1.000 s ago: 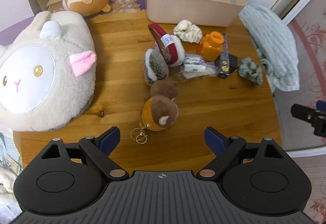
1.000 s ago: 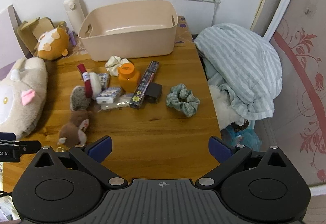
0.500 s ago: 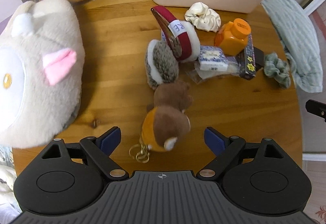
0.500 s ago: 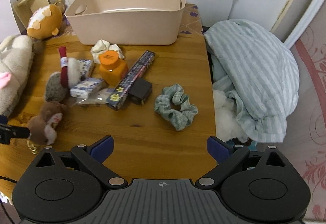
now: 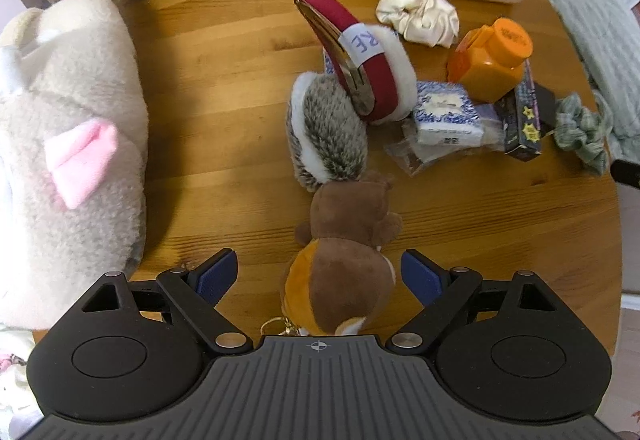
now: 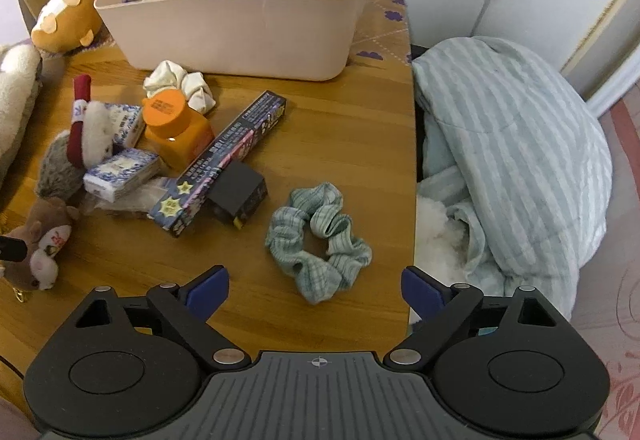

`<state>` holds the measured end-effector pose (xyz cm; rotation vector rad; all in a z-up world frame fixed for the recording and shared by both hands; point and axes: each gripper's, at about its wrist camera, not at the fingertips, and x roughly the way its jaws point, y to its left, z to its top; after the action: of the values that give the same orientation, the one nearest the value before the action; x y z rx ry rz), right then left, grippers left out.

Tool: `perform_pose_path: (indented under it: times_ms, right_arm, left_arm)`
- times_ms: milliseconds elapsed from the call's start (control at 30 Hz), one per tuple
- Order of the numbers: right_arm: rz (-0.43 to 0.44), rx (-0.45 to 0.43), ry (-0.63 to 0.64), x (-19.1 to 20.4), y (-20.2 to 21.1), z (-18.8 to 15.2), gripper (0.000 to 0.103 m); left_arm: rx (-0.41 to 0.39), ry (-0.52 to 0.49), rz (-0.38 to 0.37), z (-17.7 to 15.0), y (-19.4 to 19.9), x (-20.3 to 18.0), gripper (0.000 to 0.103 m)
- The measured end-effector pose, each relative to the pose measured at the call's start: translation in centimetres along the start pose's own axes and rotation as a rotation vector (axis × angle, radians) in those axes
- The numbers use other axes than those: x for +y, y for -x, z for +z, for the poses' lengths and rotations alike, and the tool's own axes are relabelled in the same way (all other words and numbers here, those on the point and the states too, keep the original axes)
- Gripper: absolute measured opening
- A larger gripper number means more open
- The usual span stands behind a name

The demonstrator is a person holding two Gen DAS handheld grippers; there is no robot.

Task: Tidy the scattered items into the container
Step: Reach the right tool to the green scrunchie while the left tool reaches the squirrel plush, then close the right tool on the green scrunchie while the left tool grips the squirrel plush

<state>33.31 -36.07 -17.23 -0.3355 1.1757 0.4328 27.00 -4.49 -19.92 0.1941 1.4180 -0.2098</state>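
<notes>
Left gripper (image 5: 320, 276) wide open astride fuzzy brown squirrel plush (image 5: 344, 260) (untouched), right gripper (image 6: 316, 286) closing, ruffled green scrunchie (image 6: 318, 240) between.

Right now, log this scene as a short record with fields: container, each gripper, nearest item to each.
container: beige tub, nothing visible inside
left gripper: open, brown squirrel plush between its fingers, untouched
right gripper: jaws closing, not yet gripping
right nearest: green scrunchie, lying flat on the wooden table
other clutter: orange bottle, white scrunchie
</notes>
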Motion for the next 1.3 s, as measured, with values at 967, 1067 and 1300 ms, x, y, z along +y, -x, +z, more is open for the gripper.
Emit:
perform_pose_path:
  times_ms: [967, 1067, 1300]
  right_arm:
    - [0.089, 0.054, 0.023, -2.0, -6.3, 2.2, 0.039]
    - [0.126, 0.049, 0.001, -2.0, -6.3, 2.2, 0.025]
    - [0.189, 0.026, -0.037, -1.6, -5.2, 1.8, 0.009]
  left_arm:
    - [0.09, -0.109, -0.067, 1.7, -5.3, -1.3, 0.049]
    - [0.08, -0.085, -0.074, 1.5, -5.2, -1.1, 0.047]
    - [0.045, -0.012, -0.09, 0.6, -3.6, -0.3, 0.046]
